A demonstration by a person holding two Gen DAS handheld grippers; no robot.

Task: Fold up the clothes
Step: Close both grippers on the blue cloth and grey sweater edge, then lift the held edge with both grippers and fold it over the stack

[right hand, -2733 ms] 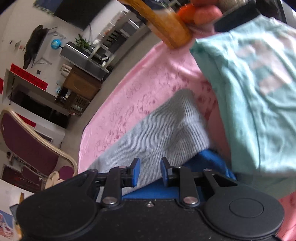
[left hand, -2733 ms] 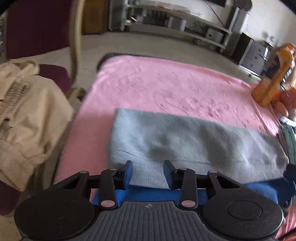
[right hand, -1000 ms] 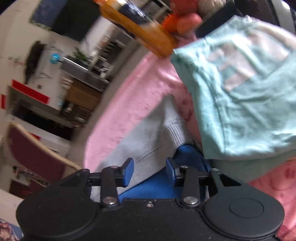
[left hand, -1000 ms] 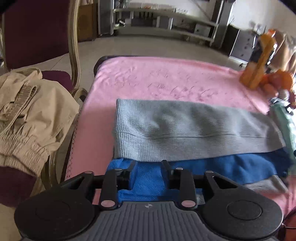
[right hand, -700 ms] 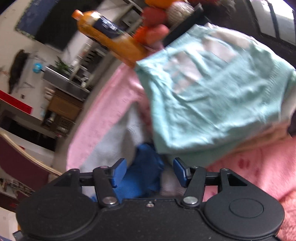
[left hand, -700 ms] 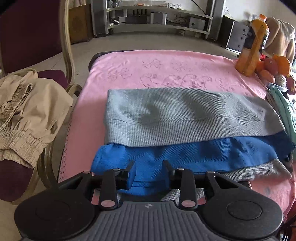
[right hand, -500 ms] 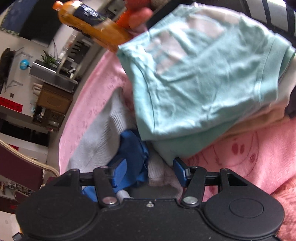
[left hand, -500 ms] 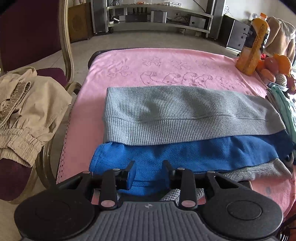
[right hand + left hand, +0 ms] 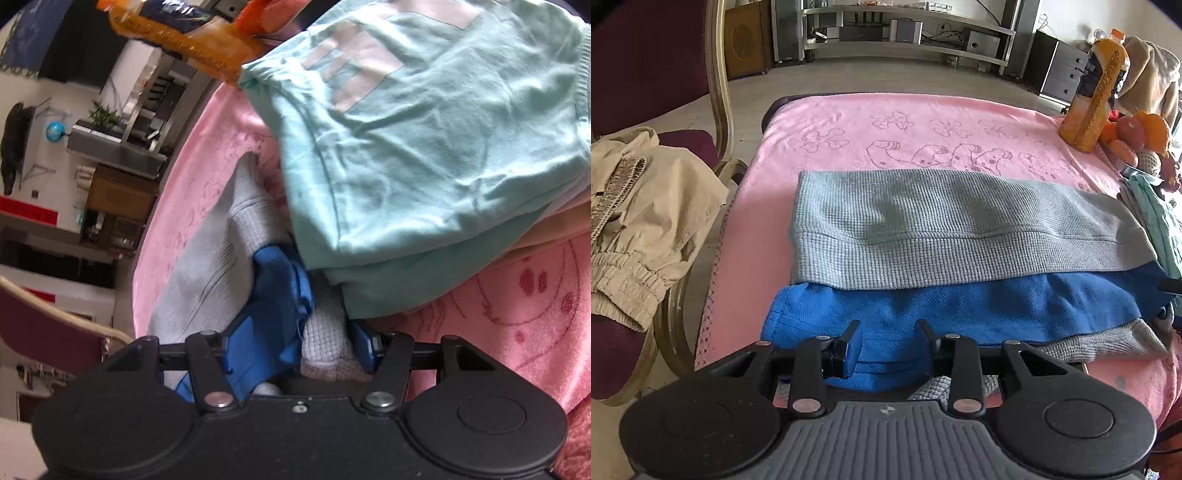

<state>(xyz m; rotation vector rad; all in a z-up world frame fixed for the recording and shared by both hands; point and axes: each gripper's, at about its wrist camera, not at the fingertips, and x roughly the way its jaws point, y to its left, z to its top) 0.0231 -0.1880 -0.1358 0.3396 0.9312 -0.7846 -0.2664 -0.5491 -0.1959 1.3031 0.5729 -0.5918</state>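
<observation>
Grey-and-blue knit garment (image 9: 960,273) lies folded into a long band across the pink towel (image 9: 905,125) covering the surface: grey waffle panel on top at the far side, blue layer showing along the near edge, a strip of grey knit peeking out under the blue at the near right. Left gripper (image 9: 888,341) sits low at the near left end of the band, fingers (image 9: 849,343) spread with a clear gap, blue fabric visible between and just past the tips; nothing pinched. Right gripper (image 9: 295,347) is at the other end of the same garment, fingers (image 9: 364,345) wide apart with a bunched end of blue and grey knit lying in the gap; cloth sits between them but they are not pressed onto it. Just right of that end, a folded mint-green T-shirt (image 9: 424,147) with pale stripes lies on other folded pieces, its edge touching or overlapping the garment's end, can't tell which. Orange juice bottle (image 9: 1097,92) stands at the far right corner of the towel, fruit (image 9: 1141,129) just beside it. Beige trousers (image 9: 639,221) are heaped on a maroon chair (image 9: 646,59) to the left, off the surface. Shelving and cabinets along the back wall.
</observation>
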